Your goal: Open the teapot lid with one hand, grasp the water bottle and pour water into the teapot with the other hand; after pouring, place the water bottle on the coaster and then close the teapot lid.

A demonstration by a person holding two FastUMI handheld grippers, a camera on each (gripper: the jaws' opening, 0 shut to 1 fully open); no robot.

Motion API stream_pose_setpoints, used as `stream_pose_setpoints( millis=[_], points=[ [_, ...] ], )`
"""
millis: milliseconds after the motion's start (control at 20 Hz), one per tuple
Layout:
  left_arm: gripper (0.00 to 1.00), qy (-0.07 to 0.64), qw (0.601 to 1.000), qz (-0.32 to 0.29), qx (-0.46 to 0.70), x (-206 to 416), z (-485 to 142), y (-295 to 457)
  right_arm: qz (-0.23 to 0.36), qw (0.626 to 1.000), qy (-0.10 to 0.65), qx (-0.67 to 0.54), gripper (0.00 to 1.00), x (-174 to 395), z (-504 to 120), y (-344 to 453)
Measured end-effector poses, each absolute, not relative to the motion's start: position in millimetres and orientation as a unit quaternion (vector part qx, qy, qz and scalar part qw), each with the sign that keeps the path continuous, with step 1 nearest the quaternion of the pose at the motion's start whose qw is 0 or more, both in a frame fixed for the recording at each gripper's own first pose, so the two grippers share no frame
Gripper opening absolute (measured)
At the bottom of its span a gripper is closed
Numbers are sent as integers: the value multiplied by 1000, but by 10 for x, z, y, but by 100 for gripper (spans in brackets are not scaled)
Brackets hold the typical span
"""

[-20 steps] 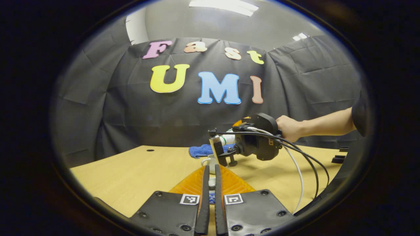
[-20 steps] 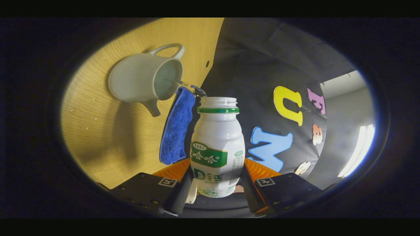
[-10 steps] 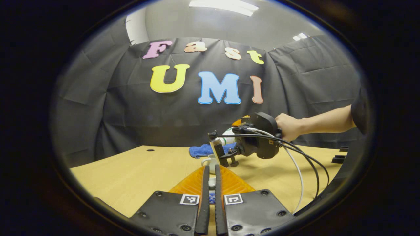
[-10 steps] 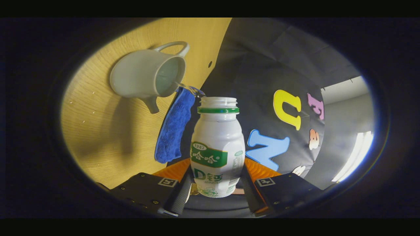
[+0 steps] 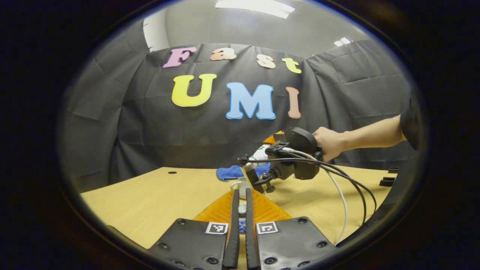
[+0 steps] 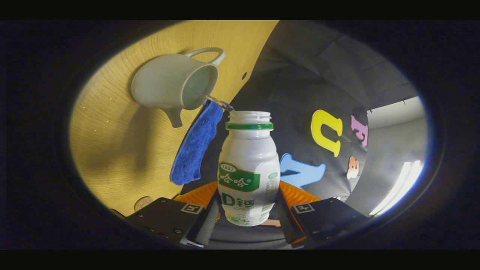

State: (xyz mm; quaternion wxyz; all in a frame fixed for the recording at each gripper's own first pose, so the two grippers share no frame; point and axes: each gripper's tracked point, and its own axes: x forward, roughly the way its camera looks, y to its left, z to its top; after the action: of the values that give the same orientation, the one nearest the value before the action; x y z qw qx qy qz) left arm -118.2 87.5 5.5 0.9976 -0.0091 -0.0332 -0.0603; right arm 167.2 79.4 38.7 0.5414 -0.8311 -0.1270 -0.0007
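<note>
My right gripper (image 6: 247, 204) is shut on a white water bottle (image 6: 249, 168) with a green neck ring and no cap. The bottle lies tilted, its mouth just beside the open white teapot (image 6: 172, 90), and a thin stream of water (image 6: 215, 100) runs into the pot. In the left gripper view, a hand holds the right gripper (image 5: 263, 151) with the bottle (image 5: 258, 154) over the teapot (image 5: 238, 185). My left gripper (image 5: 240, 193) is shut on a small white piece (image 5: 242, 209), which looks like the lid's knob. A round coaster (image 6: 143, 203) lies on the table.
A blue cloth (image 6: 195, 150) lies on the wooden table (image 6: 112, 150) just behind the teapot, near the black cloth wall. Cables (image 5: 345, 195) hang from the right gripper down over the table. Small black parts (image 5: 387, 182) sit at the table's right edge.
The right gripper has risen slightly and tipped the bottle further over the teapot. In the right gripper view the coaster has come into sight. My left gripper has not moved.
</note>
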Motion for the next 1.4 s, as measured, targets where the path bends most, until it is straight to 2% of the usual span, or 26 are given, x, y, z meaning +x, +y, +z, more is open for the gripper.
stream_pose_setpoints(
  millis=[150, 200, 350, 400, 450, 500, 550, 1000, 1050, 1150, 1200, 1350, 1400],
  points=[
    [17, -34, 998, -60, -8, -1181, 64, 877, -2, 534, -131, -835, 72, 1659, 389, 798],
    [13, -34, 998, -60, -8, -1191, 64, 877, -1, 533, -131, -836, 72, 1671, 385, 798],
    [13, -34, 998, -60, -6, -1182, 67, 869, -1, 526, -134, -840, 72, 1681, 394, 804],
    [17, -35, 998, -60, -6, -1196, 68, 876, -1, 523, -136, -841, 72, 1678, 386, 809],
    [14, -35, 998, -60, -6, -1194, 71, 878, -1, 521, -136, -843, 72, 1670, 382, 810],
    [17, -35, 998, -60, -6, -1206, 66, 878, -1, 519, -137, -844, 72, 1681, 381, 808],
    [13, -35, 998, -60, -6, -1209, 67, 876, 0, 518, -137, -844, 72, 1676, 374, 812],
    [13, -36, 998, -61, -5, -1194, 65, 892, 4, 509, -132, -850, 72, 1663, 307, 831],
    [17, -35, 998, -61, -5, -1196, 71, 896, 5, 507, -131, -852, 72, 1667, 300, 831],
    [13, -36, 998, -61, -5, -1194, 67, 893, 5, 506, -130, -853, 72, 1664, 273, 832],
    [17, -36, 998, -61, -5, -1200, 67, 895, 5, 508, -129, -852, 72, 1671, 268, 832],
    [17, -35, 998, -60, -4, -1188, 63, 892, 7, 509, -131, -851, 72, 1674, 248, 852],
    [13, -35, 998, -60, -4, -1195, 61, 895, 7, 508, -130, -852, 72, 1678, 238, 858]
  ],
)
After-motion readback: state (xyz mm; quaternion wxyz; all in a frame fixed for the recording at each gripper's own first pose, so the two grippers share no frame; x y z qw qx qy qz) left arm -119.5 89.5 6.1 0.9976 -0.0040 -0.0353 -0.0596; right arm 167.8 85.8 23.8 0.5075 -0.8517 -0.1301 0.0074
